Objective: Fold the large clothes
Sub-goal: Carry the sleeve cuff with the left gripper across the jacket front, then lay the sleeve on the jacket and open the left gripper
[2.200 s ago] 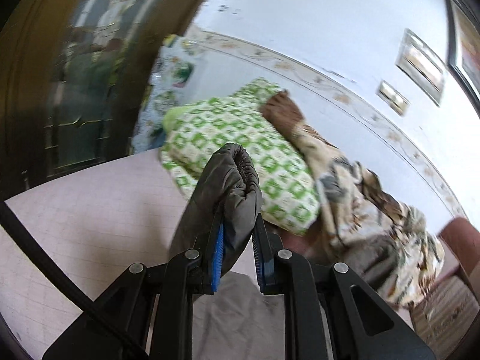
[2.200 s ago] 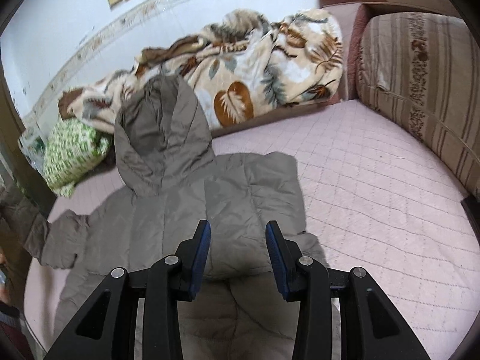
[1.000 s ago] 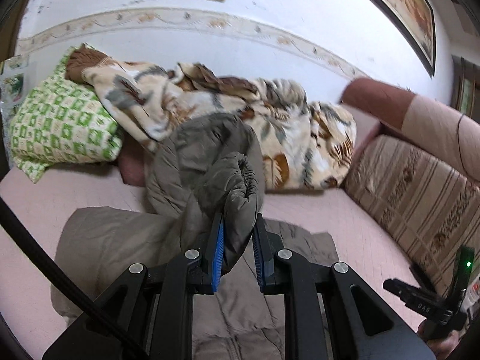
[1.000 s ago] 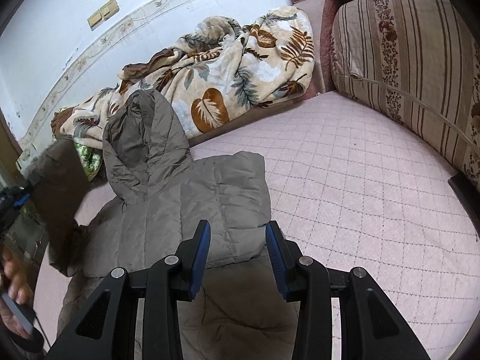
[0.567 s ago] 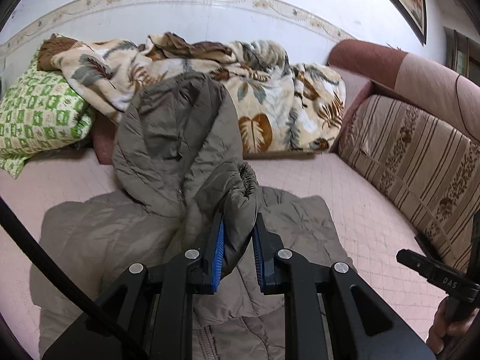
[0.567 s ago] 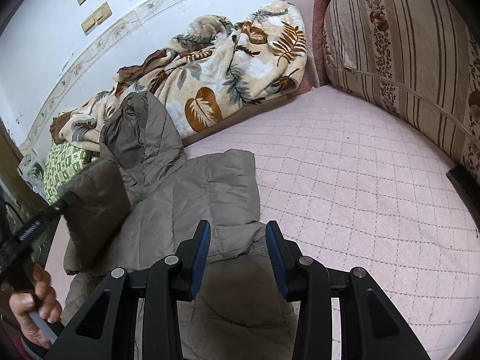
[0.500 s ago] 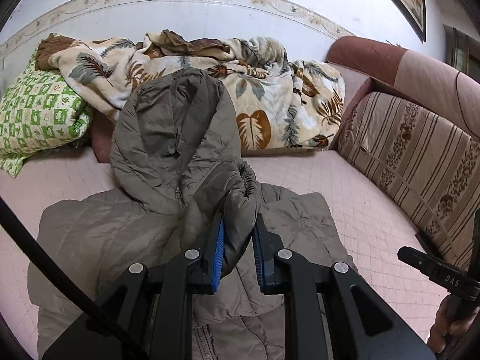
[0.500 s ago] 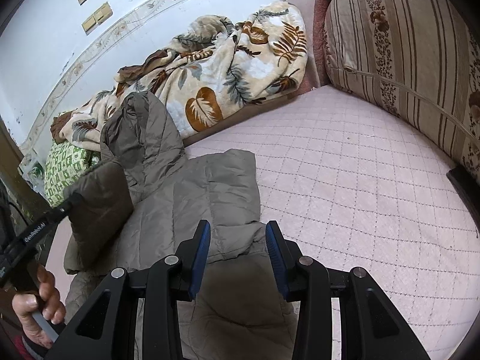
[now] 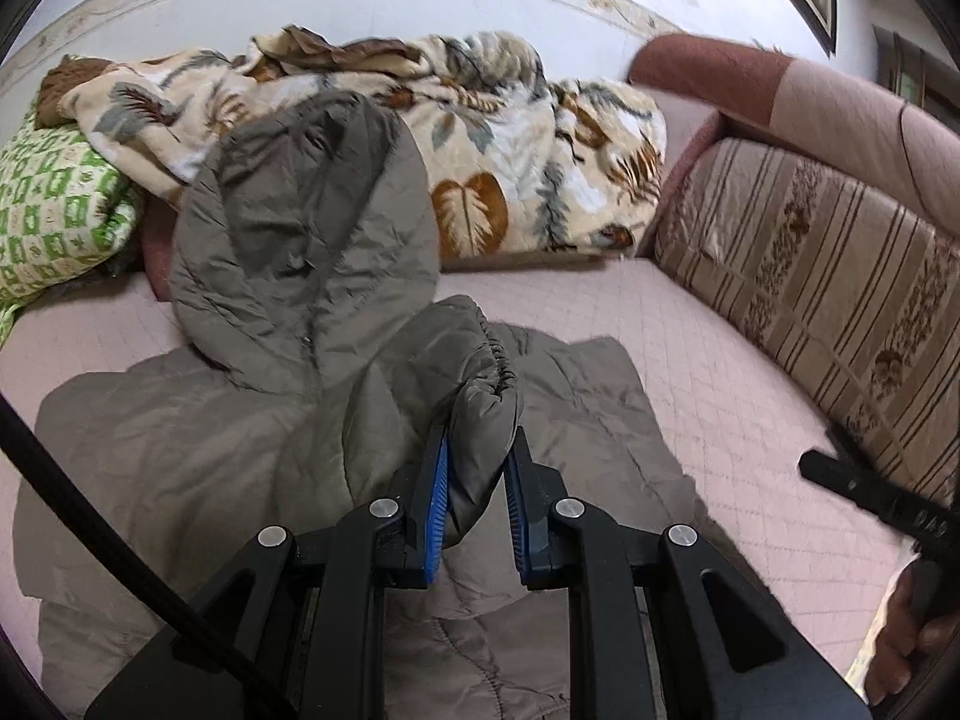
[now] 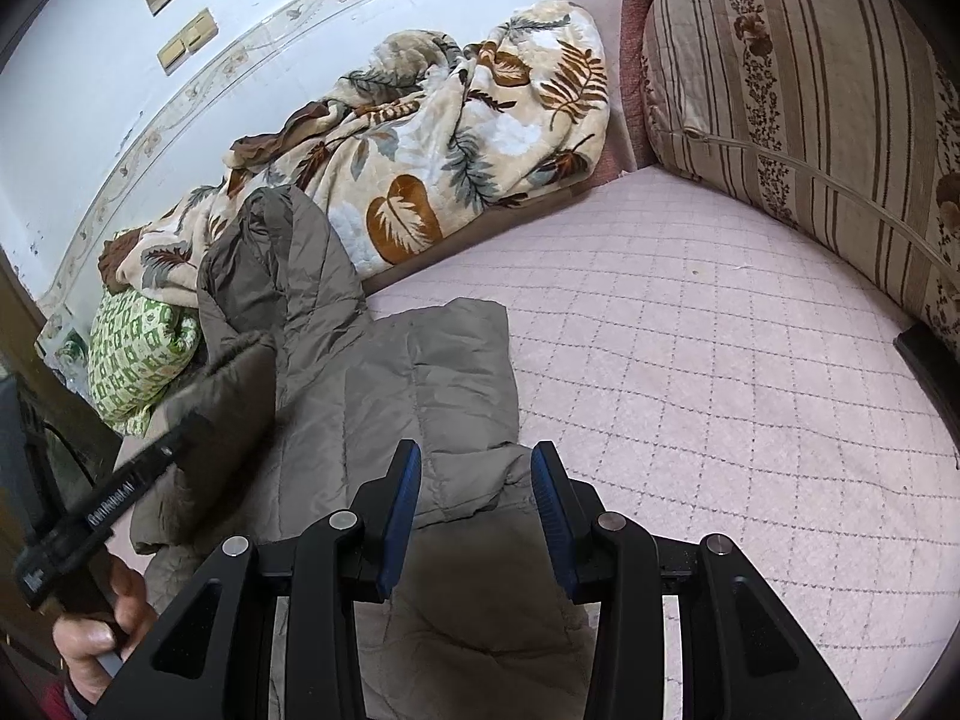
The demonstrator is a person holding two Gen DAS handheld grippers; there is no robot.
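A large grey-brown hooded puffer jacket (image 9: 198, 450) lies on the pink quilted bed, hood (image 9: 306, 222) toward the wall. My left gripper (image 9: 474, 468) is shut on the jacket's left sleeve cuff (image 9: 486, 384) and holds it above the jacket's body. In the right wrist view the jacket (image 10: 408, 384) lies ahead with its right side folded inward, and the left gripper (image 10: 174, 447) holds the sleeve (image 10: 234, 402) at the left. My right gripper (image 10: 474, 474) is open and empty just above the jacket's lower part.
A leaf-print blanket (image 9: 510, 138) is heaped along the wall, with a green-and-white pillow (image 9: 48, 210) at its left. A striped sofa back cushion (image 9: 810, 276) borders the right side. Pink quilted bed surface (image 10: 690, 372) stretches right of the jacket.
My left gripper has swung the sleeve from the bed's left side over onto the jacket's body and lowered it slightly. The right gripper has stayed open, shifting only a little.
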